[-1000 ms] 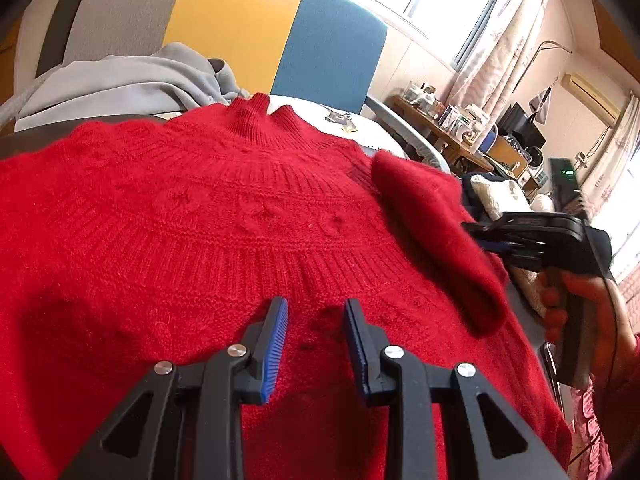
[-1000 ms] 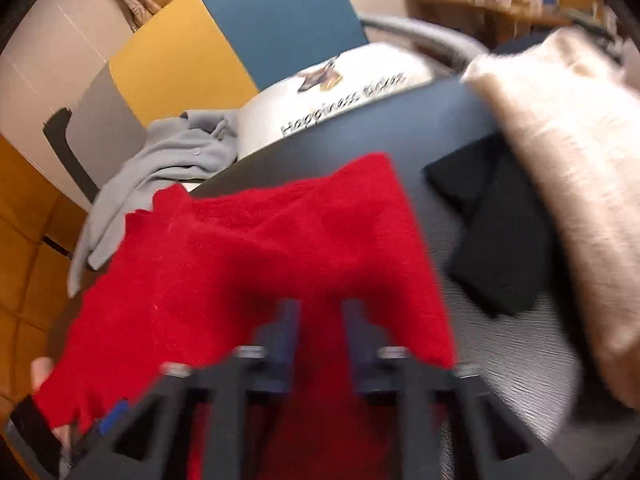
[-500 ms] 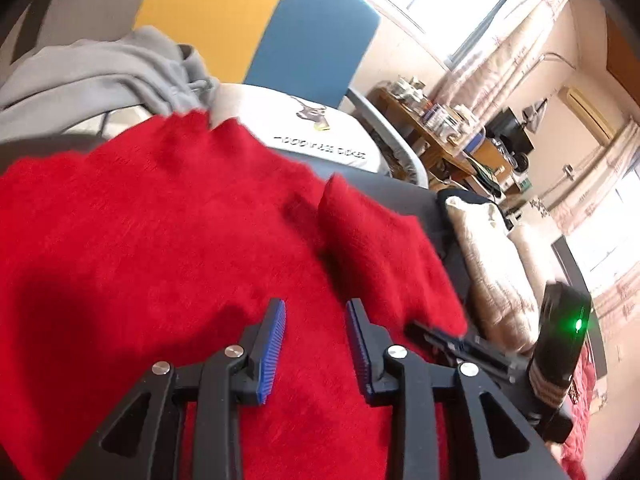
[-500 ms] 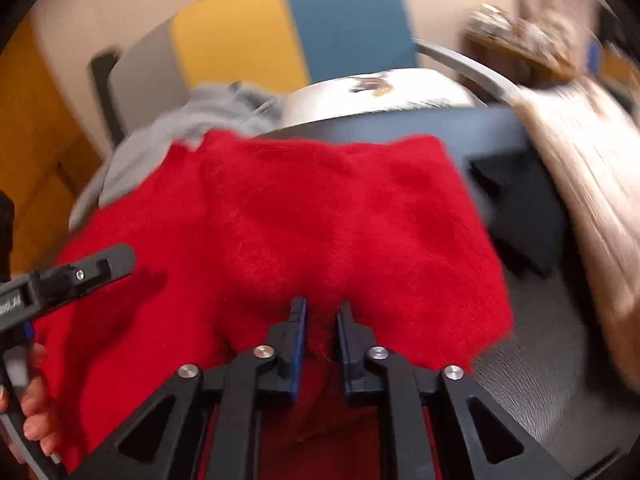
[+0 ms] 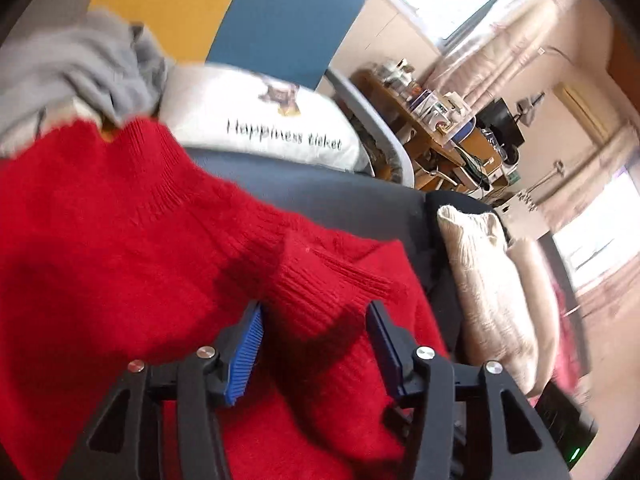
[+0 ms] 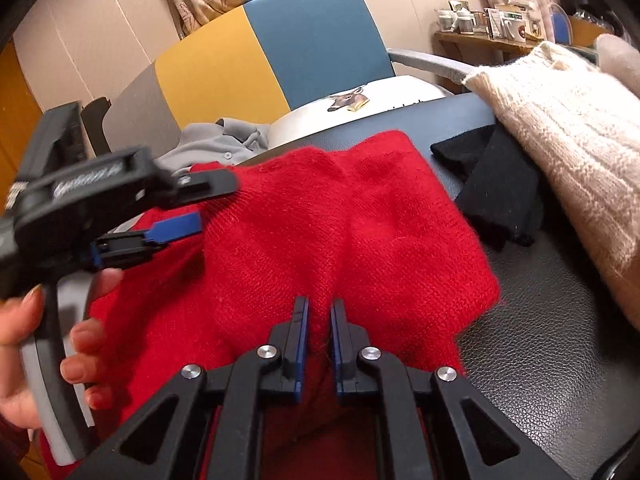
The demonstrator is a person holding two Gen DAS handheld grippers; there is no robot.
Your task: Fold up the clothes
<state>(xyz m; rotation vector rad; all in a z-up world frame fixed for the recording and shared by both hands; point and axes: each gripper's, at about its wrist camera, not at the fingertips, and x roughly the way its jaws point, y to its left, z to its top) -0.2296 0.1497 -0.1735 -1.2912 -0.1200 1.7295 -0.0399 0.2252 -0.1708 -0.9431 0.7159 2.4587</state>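
A red knit sweater (image 5: 120,264) lies spread on a dark leather seat (image 6: 540,340); it also shows in the right wrist view (image 6: 320,232). A ribbed cuff of its sleeve (image 5: 332,280) lies folded over the body. My left gripper (image 5: 316,332) is open, its jaws either side of that cuff; it also shows in the right wrist view (image 6: 204,204), held by a hand at the left. My right gripper (image 6: 320,320) is shut on a fold of the red sweater near its lower edge.
A cream knit garment (image 6: 568,128) and a black garment (image 6: 496,184) lie at the right of the seat. A grey garment (image 5: 80,72) and a white printed cushion (image 5: 256,128) lie behind, against a chair with yellow and blue panels (image 6: 280,48).
My right gripper has carried the sleeve across the sweater body and stays shut on the fabric. My left gripper has moved right to the sleeve cuff and its jaws have opened wider.
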